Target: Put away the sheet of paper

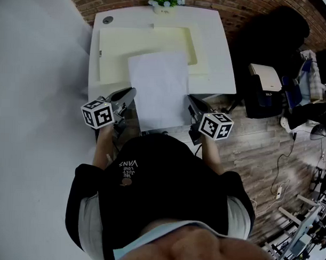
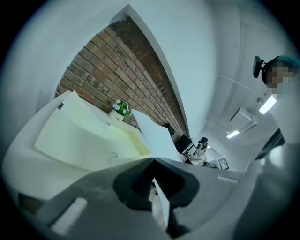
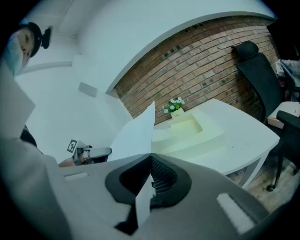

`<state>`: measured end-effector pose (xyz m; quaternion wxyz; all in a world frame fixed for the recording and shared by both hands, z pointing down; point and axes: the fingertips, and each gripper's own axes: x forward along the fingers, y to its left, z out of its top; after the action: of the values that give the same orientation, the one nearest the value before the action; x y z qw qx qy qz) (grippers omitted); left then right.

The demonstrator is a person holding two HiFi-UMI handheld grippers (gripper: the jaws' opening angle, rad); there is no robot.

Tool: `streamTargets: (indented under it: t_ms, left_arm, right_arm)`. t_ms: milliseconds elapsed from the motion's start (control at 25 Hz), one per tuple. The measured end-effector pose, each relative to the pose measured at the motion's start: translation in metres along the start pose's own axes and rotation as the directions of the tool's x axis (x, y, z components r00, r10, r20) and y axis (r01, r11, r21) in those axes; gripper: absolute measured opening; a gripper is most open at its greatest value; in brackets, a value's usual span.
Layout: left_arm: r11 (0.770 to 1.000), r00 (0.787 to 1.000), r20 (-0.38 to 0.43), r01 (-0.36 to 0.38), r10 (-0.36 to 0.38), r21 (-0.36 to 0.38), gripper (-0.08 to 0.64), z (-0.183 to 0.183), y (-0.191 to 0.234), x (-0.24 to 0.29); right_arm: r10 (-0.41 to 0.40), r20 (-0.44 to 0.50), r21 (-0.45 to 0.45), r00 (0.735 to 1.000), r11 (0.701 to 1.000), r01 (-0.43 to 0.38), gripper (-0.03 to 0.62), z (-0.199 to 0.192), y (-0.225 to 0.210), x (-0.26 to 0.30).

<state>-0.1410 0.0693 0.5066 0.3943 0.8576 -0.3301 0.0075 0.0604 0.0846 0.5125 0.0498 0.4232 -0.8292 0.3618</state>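
The brick wall (image 3: 201, 61) at the back is rough and red-brown. The floor (image 1: 258, 151) is made of brown wood boards. A white table (image 1: 219, 59) stands against the wall, and its top is smooth and square with round corners. A black chair (image 3: 255, 65) with a soft-looking back stands at the right of the table. On the table lies a wide, shallow tray (image 1: 118, 45). It is pale yellow, with low walls and a flat bottom. The sheet of paper (image 1: 159, 89) is thin, white and plain, shaped like a long box. It is held up by its two near corners, over the front of the table, and its far end reaches over the near part of the tray. I cannot tell if the far end touches the tray. The left gripper (image 1: 131, 91) is gray with black ridged pads, and its jaws are pressed together on the left edge of the paper. The right gripper (image 1: 192, 101) looks the same, and its jaws pinch the right edge of the paper. Each gripper has a cube with black and white squares on it. A small white pot (image 1: 166, 1) with white flowers and green leaves stands at the back edge of the table.
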Motion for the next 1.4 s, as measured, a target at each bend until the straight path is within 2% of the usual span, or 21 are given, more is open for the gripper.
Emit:
streamTargets:
  t_ms: [440,760,960,1400]
  left_arm:
    - [1.0,1.0,-0.002,0.019,-0.019,0.004,-0.002,0.008,0.013,-0.012]
    - [0.998,0.998,-0.038,0.05,-0.049,0.026,-0.002,0.015,0.025,-0.018]
    - [0.999,0.999,-0.035,0.028,-0.027,0.015,-0.002,0.016,0.03,-0.01]
    - [0.999,1.0,-0.009,-0.03,0.029,-0.02,-0.002,0.028,0.03,0.039]
  right_arm:
    - [0.015,0.043,0.025,0.999,1.0,-0.016,0.002,-0.002,0.017,0.009]
    - [-0.014,0.066,0.05,0.998,0.999,0.011,0.002,-0.012,0.026,0.022]
    - [-0.007,0.04,0.058,0.999,0.998,0.005,0.002,-0.012,0.018,0.025]
    - [0.033,-0.03,0.031,0.999,0.999,-0.032,0.002,0.027,-0.027,0.035]
